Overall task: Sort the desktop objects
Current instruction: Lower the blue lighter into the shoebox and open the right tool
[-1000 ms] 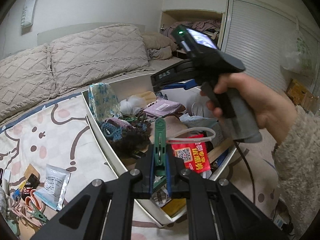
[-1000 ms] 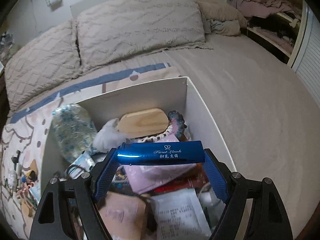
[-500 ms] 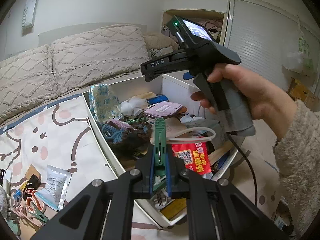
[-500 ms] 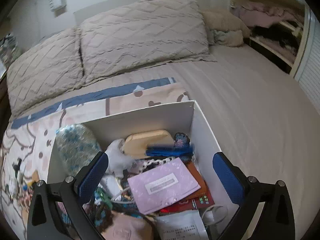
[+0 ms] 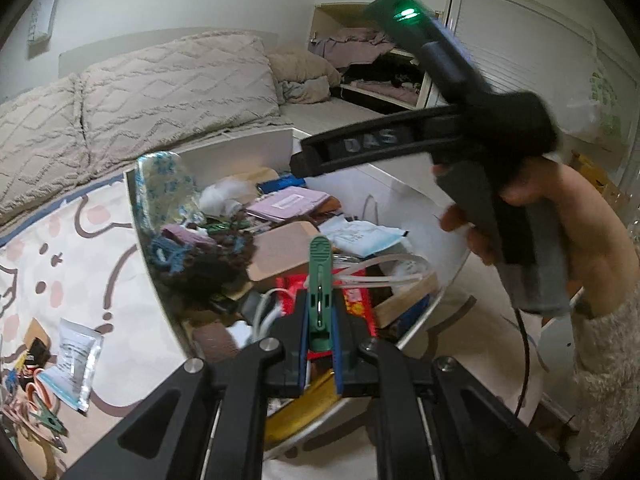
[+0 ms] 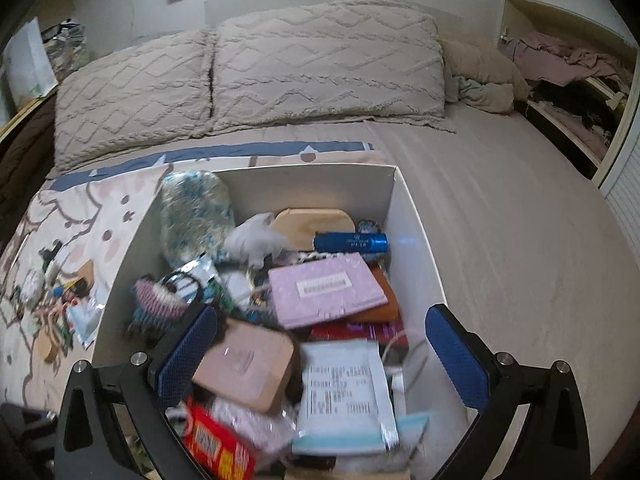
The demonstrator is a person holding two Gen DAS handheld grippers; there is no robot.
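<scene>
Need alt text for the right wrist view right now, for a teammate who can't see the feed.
The right tongs hang open and empty over a white box crammed with clutter on a bed. In the box, a blue tube lies near the far wall beside a wooden piece, with a pink booklet nearer the camera.

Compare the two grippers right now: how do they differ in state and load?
The left gripper is shut on a green clothespin, which stands upright between its pads; the right gripper is open wide and holds nothing. The left gripper sits low at the white box's near edge; the right gripper is raised above the box. Both point at the box, and both have blue pads.
</scene>
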